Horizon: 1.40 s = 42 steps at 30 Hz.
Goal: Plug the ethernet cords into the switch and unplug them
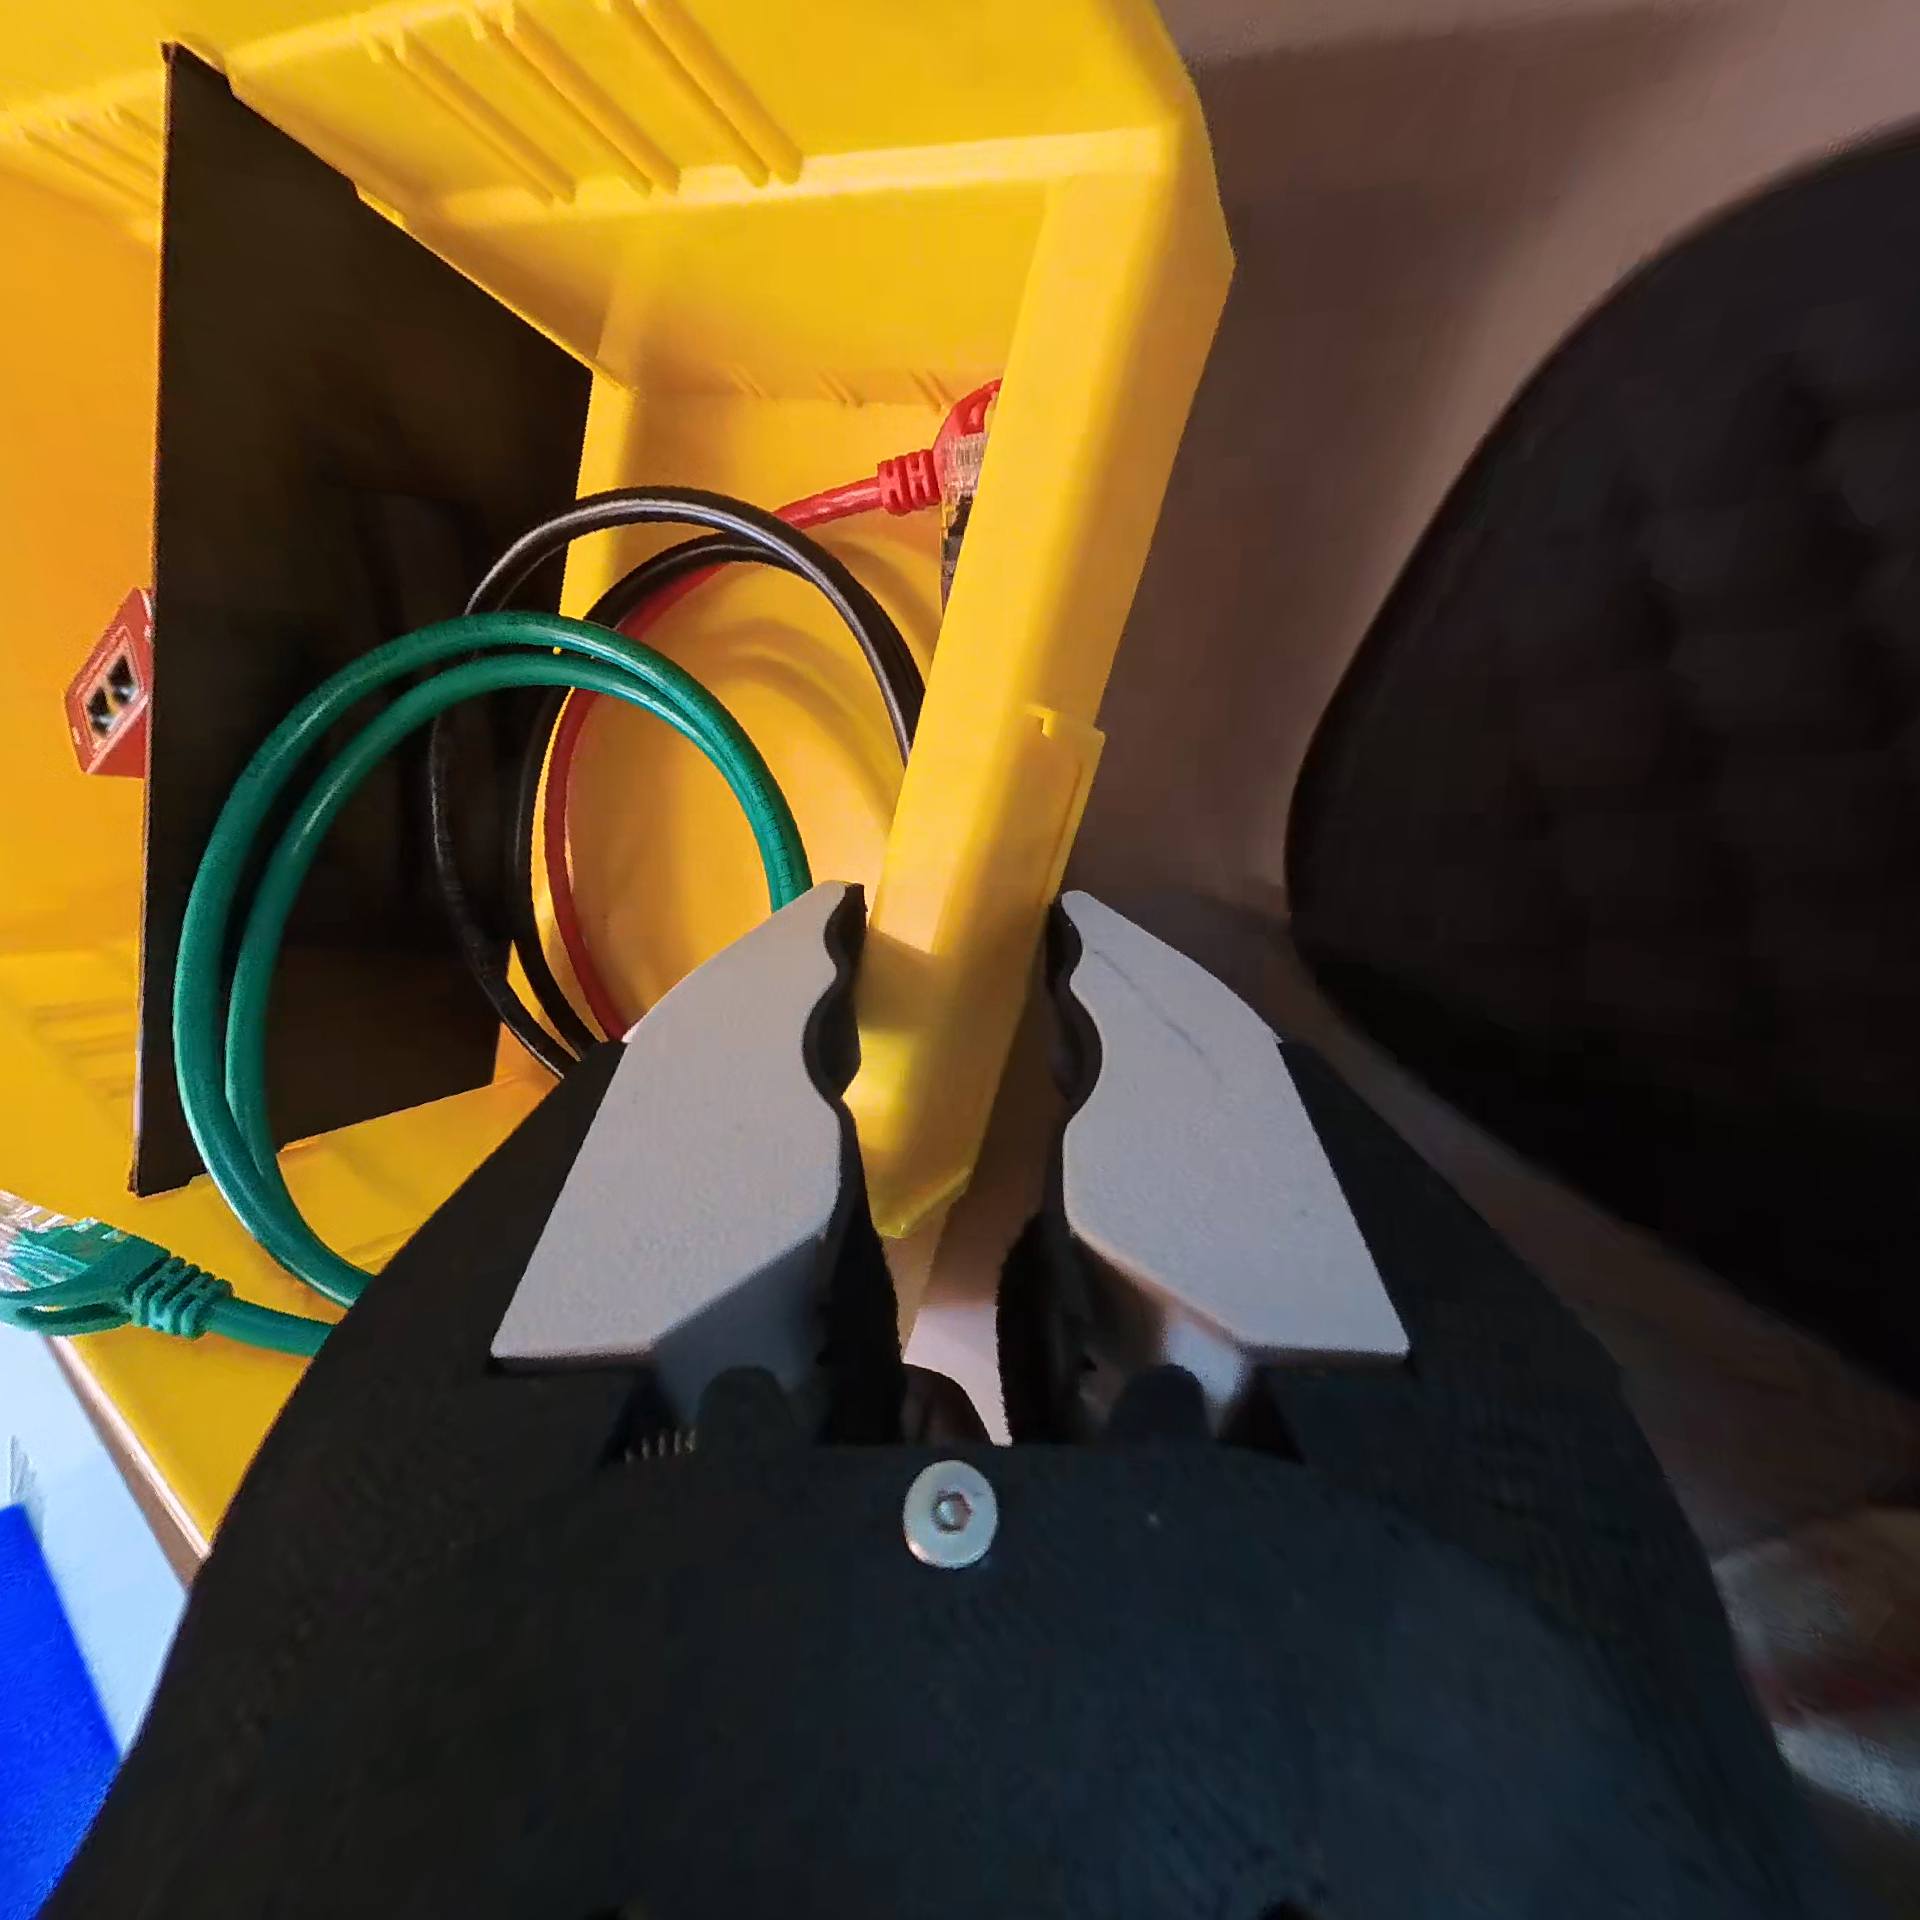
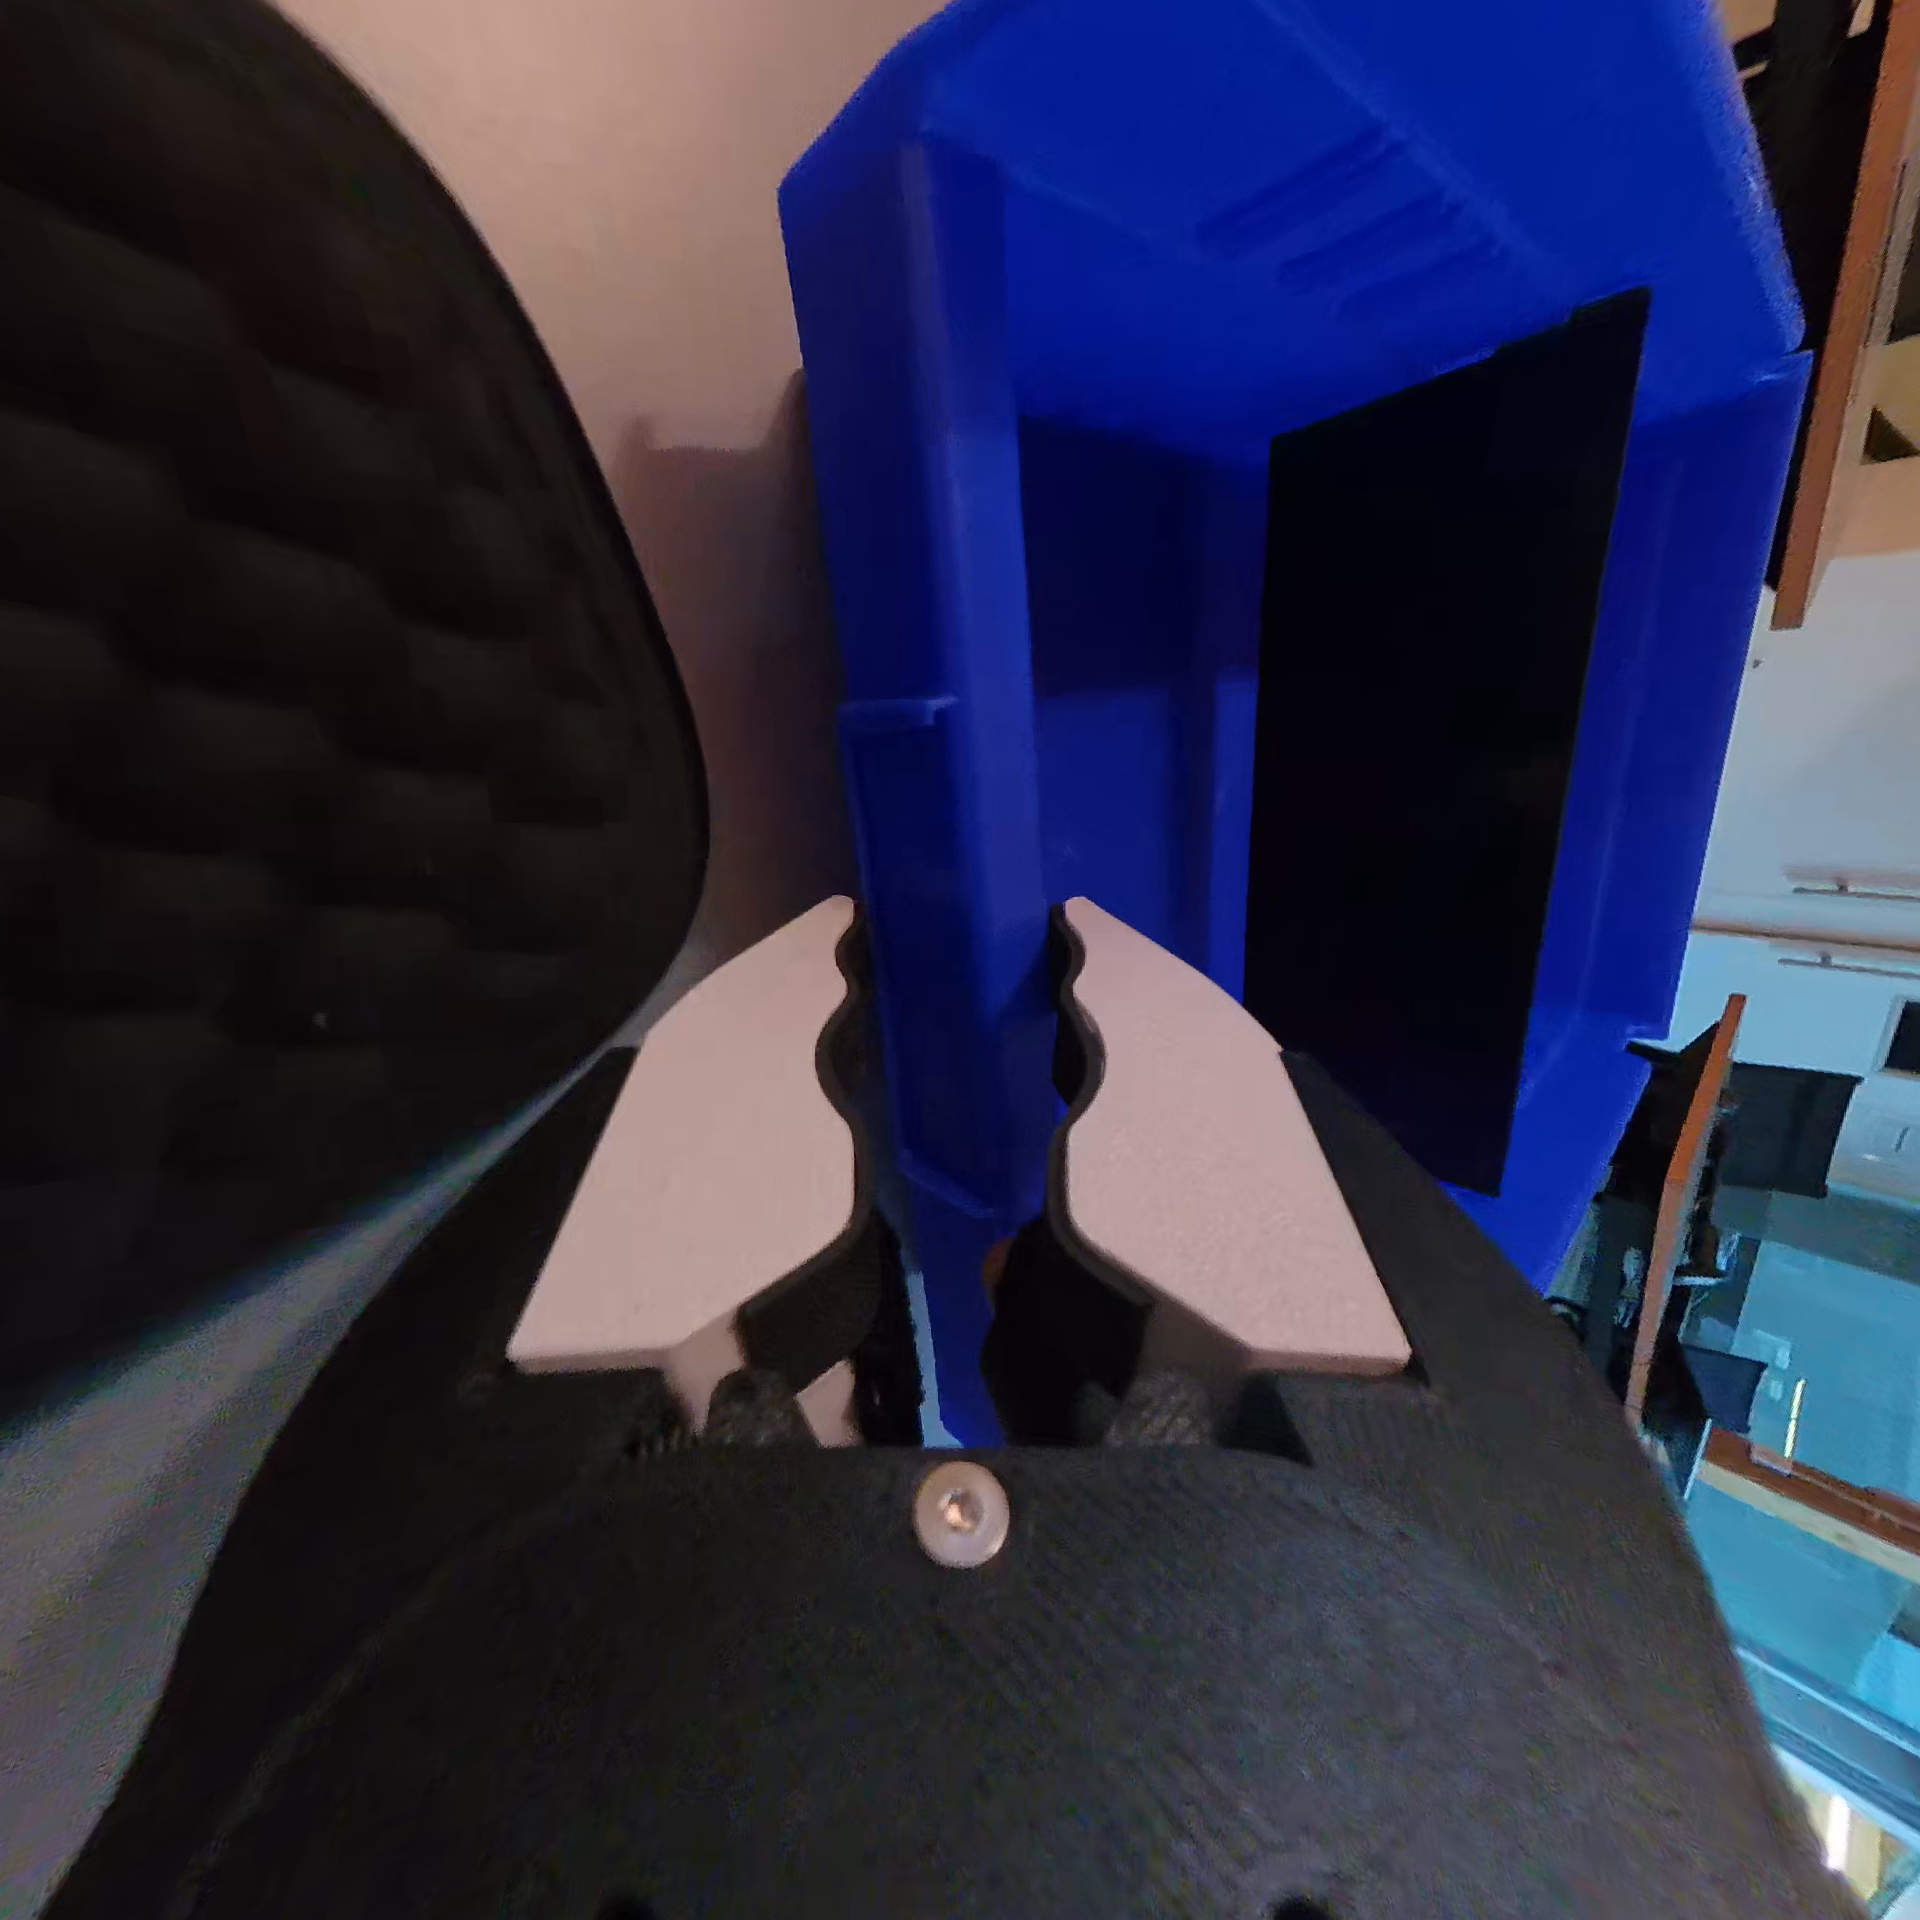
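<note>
Each tool is clamped on a bin's rim, the left tool [image 1: 956, 997] on the yellow bin [image 1: 1049, 665] holding the coiled ethernet cords [image 1: 499, 665], the right tool [image 2: 956, 997] on the blue bin [image 2: 935, 623], seemingly to carry both; no switch is visible.

Bright yellow bin [image 1: 727, 312] with a flat black divider [image 1: 343, 623] in it, plus cords coiled inside: green cord [image 1: 499, 665], red cord [image 1: 831, 509], black cord [image 1: 665, 509]. Little orange-red switch [image 1: 109, 681]. Other bin [image 2: 1351, 208] is deep blue, black divider too. Both claws are pale grey on black.
</note>
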Tool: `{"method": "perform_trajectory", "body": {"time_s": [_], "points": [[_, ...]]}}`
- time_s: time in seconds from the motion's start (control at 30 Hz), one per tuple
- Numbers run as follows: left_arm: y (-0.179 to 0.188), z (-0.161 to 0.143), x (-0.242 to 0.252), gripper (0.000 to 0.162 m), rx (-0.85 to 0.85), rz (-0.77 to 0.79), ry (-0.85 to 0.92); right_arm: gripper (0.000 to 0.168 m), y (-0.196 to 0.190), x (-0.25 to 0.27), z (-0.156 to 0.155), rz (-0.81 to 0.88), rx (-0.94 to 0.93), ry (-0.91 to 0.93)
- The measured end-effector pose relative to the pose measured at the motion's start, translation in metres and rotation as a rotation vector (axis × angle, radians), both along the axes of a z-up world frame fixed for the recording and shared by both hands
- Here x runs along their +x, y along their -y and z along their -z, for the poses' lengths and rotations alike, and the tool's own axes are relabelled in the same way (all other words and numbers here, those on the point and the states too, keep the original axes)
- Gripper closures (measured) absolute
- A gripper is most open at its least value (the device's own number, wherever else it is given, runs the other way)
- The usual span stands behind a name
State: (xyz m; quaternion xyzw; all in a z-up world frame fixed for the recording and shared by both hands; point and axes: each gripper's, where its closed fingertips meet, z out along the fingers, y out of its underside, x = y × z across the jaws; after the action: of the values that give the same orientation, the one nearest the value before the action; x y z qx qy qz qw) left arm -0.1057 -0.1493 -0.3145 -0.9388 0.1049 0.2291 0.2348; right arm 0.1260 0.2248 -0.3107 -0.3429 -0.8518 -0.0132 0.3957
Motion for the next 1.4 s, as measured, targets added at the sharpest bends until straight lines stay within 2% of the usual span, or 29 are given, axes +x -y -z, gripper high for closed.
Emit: {"method": "perform_trajectory", "body": {"time_s": [0.3, 0.47, 0.73, 1.1, 1.17, 1.27, 1.33, 1.4], "points": [[0.098, -0.001, -0.020, 0.130, -0.032, -0.015, -0.034, 0.134, -0.033, 0.032, 0.001, -0.042, 0.034, 0.014], [0.136, -0.001, -0.018, 0.131, -0.061, 0.058, -0.087, 0.133, -0.047, 0.054, 0.001, -0.031, 0.038, 0.011], [0.170, -0.002, -0.009, 0.132, -0.099, 0.174, -0.124, 0.133, -0.055, 0.091, 0.001, -0.017, 0.029, -0.011], [0.193, -0.002, 0.004, 0.131, -0.096, 0.194, -0.159, 0.131, -0.052, 0.124, 0.001, 0.008, -0.043, -0.033], [0.194, -0.002, 0.005, 0.125, -0.059, 0.148, -0.136, 0.121, -0.046, 0.126, 0.002, 0.026, -0.123, -0.026], [0.191, -0.007, 0.017, 0.106, 0.095, 0.041, 0.008, 0.105, -0.029, 0.120, -0.014, 0.020, -0.297, -0.112], [0.185, -0.028, 0.027, 0.103, 0.273, -0.009, 0.110, 0.099, -0.019, 0.116, -0.036, 0.004, -0.397, -0.207], [0.176, -0.065, 0.037, 0.101, 0.492, -0.022, 0.195, 0.095, -0.012, 0.112, -0.063, -0.024, -0.439, -0.325]]}}
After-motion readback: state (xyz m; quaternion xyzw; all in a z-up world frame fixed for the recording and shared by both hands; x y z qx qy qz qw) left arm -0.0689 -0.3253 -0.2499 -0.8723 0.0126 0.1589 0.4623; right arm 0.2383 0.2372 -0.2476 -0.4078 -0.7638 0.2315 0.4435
